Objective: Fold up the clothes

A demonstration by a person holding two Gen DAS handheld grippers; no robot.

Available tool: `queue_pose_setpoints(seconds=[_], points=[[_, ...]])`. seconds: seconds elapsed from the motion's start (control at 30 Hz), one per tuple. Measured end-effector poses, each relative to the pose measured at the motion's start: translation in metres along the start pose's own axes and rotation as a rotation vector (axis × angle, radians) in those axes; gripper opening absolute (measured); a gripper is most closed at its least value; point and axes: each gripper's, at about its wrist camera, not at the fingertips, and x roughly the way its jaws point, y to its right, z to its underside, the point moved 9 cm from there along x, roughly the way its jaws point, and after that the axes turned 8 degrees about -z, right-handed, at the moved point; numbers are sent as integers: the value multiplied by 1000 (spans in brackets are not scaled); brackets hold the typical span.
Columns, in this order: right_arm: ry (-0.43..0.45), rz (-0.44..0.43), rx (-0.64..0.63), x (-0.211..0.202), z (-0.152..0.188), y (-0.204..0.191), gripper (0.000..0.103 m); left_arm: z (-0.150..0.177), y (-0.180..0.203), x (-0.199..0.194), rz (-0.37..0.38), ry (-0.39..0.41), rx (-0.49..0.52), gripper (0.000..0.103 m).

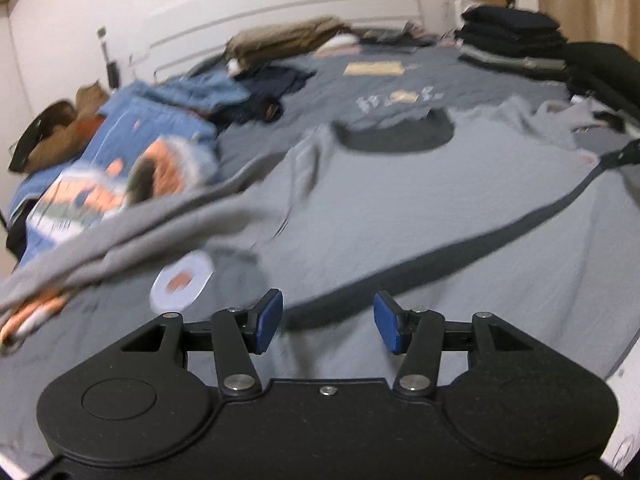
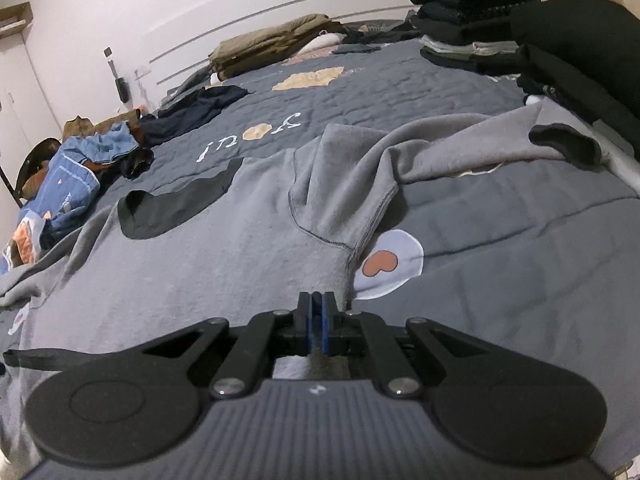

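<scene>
Grey sweatshirt (image 1: 420, 200) spread flat on the bed (image 1: 320, 76), fold just starting.
Left wrist view: left gripper (image 1: 328, 322) hovers released, needing an edge to pinch. Right wrist view: right gripper (image 2: 318, 322) clenched on the sweatshirt's hem, sleeve (image 2: 460, 148) awaiting folding; no containers show.

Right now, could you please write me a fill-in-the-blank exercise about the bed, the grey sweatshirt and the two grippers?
1. The right gripper is ____ on the hem of the grey fleece sweatshirt.
2. The left gripper is ____, with nothing between its blue pads.
3. The collar of the sweatshirt is ____ in colour.
4. The stack of folded dark clothes lies at the far ____ corner of the bed.

Missing words: shut; open; black; right
</scene>
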Motion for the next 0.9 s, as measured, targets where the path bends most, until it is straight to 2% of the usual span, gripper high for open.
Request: queue_pose_setpoints(seconds=[0.2, 0.3, 0.33, 0.37, 0.47, 0.67, 0.83, 0.9], points=[[-8, 4, -8, 2, 1, -7, 4, 14, -5, 11, -13, -43, 25, 50], [-6, 6, -11, 3, 1, -8, 4, 12, -6, 26, 2, -70, -19, 49], [-7, 7, -11, 3, 1, -8, 4, 11, -7, 31, 20, -77, -45, 39], [-5, 8, -11, 2, 2, -7, 4, 11, -8, 35, 40, -90, -74, 22], [-1, 8, -4, 2, 2, -5, 4, 10, -12, 39, 63, -103, -137, 7], [60, 9, 4, -4, -8, -6, 4, -18, -36, 18, 14, 65, -261, 6], [109, 41, -4, -6, -15, -3, 4, -13, -34, 34, -37, -4, -225, 6], [72, 45, -3, 1, -11, 0, 4, -8, -32, 40, -44, -45, -221, 6]])
